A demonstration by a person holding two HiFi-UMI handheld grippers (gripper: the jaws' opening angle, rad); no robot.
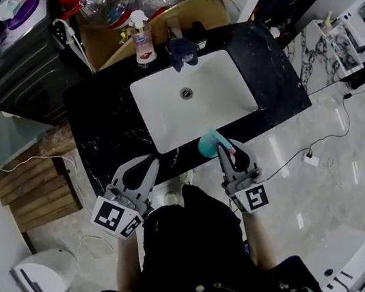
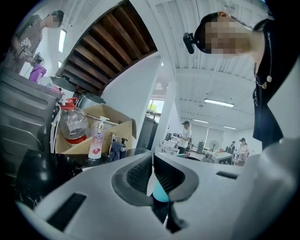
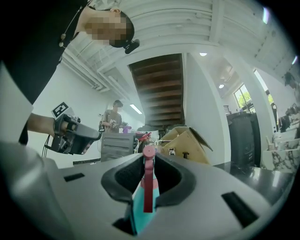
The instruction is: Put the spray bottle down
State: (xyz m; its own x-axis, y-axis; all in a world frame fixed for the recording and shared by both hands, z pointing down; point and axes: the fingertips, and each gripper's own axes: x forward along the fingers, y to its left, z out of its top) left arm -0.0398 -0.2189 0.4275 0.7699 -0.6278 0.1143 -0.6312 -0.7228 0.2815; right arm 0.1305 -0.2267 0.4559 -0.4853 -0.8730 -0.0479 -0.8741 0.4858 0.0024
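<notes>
Spray bottle point(image 1: 210, 144), teal with a pink trigger head, was held over the counter's point(image 1: 105, 120) front edge, near the front right corner of the white sink point(image 1: 161, 104). It was pinched between the jaws of the right gripper point(image 1: 228, 149). The left gripper point(image 1: 149, 162) was seen over the same front edge, its jaws pressed together on nothing. A cardboard box point(image 1: 211, 8) behind the back edge held clear plastic bottles point(image 1: 107, 5). A pump soap bottle point(image 1: 142, 39) and a dark blue object point(image 1: 182, 50) stood at the back edge.

Black counter point(image 1: 107, 130), white sink point(image 1: 162, 107), glossy pale floor point(image 1: 316, 199) (wooden slats point(image 1: 34, 191) alongside)
</notes>
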